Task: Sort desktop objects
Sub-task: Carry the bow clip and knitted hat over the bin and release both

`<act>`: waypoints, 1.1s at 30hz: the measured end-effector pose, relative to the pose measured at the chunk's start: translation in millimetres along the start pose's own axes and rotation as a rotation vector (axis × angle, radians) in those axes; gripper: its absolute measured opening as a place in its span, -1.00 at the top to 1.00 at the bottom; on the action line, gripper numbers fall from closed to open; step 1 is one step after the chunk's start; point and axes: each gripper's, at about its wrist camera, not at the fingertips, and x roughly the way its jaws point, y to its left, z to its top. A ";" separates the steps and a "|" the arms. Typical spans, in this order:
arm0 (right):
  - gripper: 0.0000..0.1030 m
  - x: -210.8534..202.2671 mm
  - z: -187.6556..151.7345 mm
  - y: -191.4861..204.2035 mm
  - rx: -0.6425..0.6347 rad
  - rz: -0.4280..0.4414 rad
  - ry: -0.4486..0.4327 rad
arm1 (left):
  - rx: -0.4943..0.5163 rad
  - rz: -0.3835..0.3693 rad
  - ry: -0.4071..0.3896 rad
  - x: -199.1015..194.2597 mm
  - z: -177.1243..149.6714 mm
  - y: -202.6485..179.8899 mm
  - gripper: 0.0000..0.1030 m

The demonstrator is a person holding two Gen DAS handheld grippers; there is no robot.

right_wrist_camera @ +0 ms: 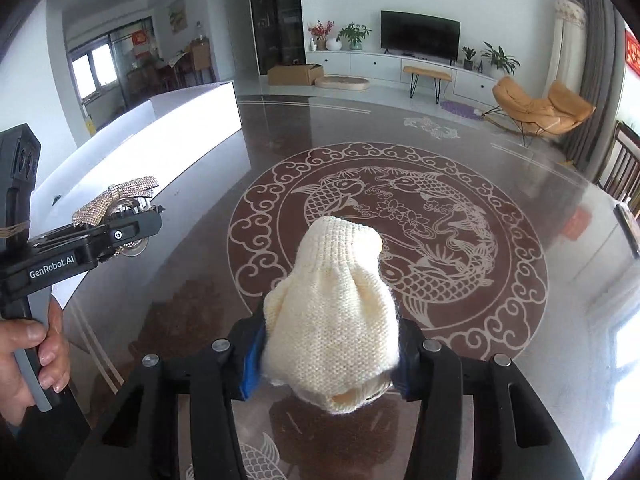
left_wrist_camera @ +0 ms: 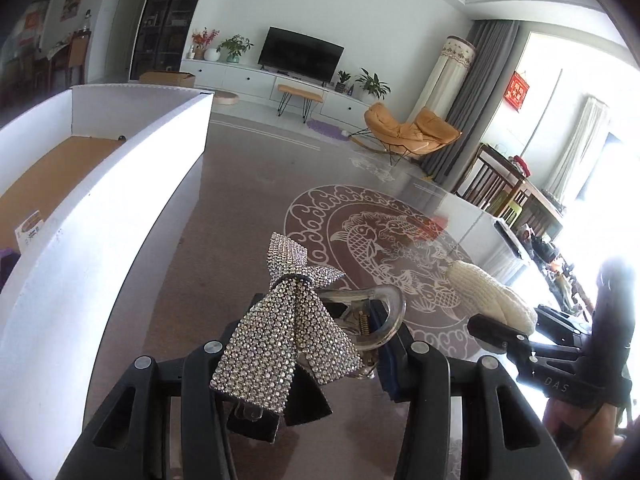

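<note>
Rhinestone bow clip [left_wrist_camera: 280,332], cream knit hat [right_wrist_camera: 332,320]: both jaw-held.

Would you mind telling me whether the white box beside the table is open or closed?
Open: the white cardboard box has no lid on top, and its brown inner floor shows in the left wrist view.

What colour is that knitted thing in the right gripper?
Cream, a pale off-white; the knitted thing shows best in the right wrist view.

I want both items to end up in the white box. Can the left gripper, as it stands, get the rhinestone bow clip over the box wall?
Probably yes. The left gripper is shut on the rhinestone bow clip, and the white box stands open-topped just beside it, with nothing between them. The right gripper, holding the knit hat, is on the far side.
</note>
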 end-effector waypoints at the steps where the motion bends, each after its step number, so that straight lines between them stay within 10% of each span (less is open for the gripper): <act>1: 0.02 -4.2 5.7 3.9 0.002 0.020 -0.008 | -0.024 -0.007 -0.019 -15.5 4.0 3.4 0.07; 8: 0.02 -11.5 79.3 100.2 -0.088 0.246 -0.102 | -0.080 0.193 -0.124 -106.6 66.5 81.1 0.07; 13: 0.01 24.1 135.8 208.7 -0.178 0.420 -0.083 | -0.177 0.406 -0.025 -111.0 89.1 181.0 0.07; 19: -0.19 106.4 155.0 311.1 -0.298 0.418 0.120 | -0.264 0.519 0.122 -85.4 80.4 242.0 0.03; 23: -0.45 137.7 152.8 314.4 -0.242 0.415 0.240 | -0.271 0.580 0.105 -85.9 68.1 243.8 -0.50; 27: -0.87 120.8 160.9 293.5 -0.228 0.389 0.203 | -0.264 0.636 0.055 -107.0 64.4 244.4 -0.60; 33: -1.00 85.4 177.5 280.8 -0.288 0.293 0.151 | -0.277 0.685 -0.037 -141.2 68.3 219.1 -0.72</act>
